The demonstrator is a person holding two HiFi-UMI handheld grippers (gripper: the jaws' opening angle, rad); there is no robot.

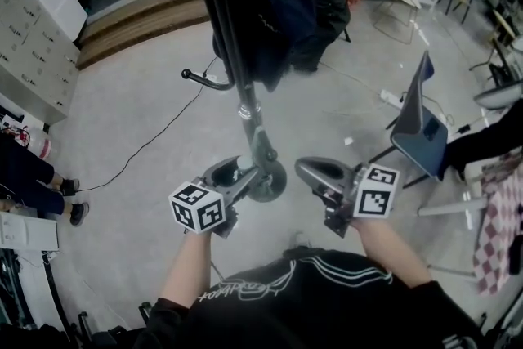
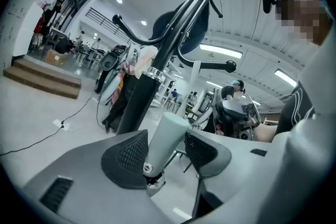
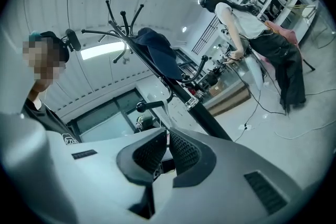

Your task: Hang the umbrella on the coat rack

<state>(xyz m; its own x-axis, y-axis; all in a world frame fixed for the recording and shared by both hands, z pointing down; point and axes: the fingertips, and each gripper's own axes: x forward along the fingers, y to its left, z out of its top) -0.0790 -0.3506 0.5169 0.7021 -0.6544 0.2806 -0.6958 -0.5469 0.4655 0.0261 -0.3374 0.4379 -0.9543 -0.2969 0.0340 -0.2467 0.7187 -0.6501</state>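
Coat rack point(image 2: 137, 99): its dark pole rises just beyond your grippers. Umbrella point(image 2: 164, 141): a pale, smooth cylinder, probably light, stiff and slippery, stands upright between the wide-spread jaws of your left gripper point(image 2: 167, 150), clear of one pad; take it across mid-length, squarely on the ribbed pads. Right gripper point(image 3: 167, 152): jaws closed together, holding nothing you can make out.

A pale grey concrete floor point(image 1: 139, 110) fills the room. The coat rack's round dark base point(image 1: 268, 182) stands on it, with a thin black cable point(image 1: 157, 136) trailing across beside it. A blue chair point(image 1: 421, 123) stands well apart, and wooden steps point(image 1: 139, 24) border the far edge.
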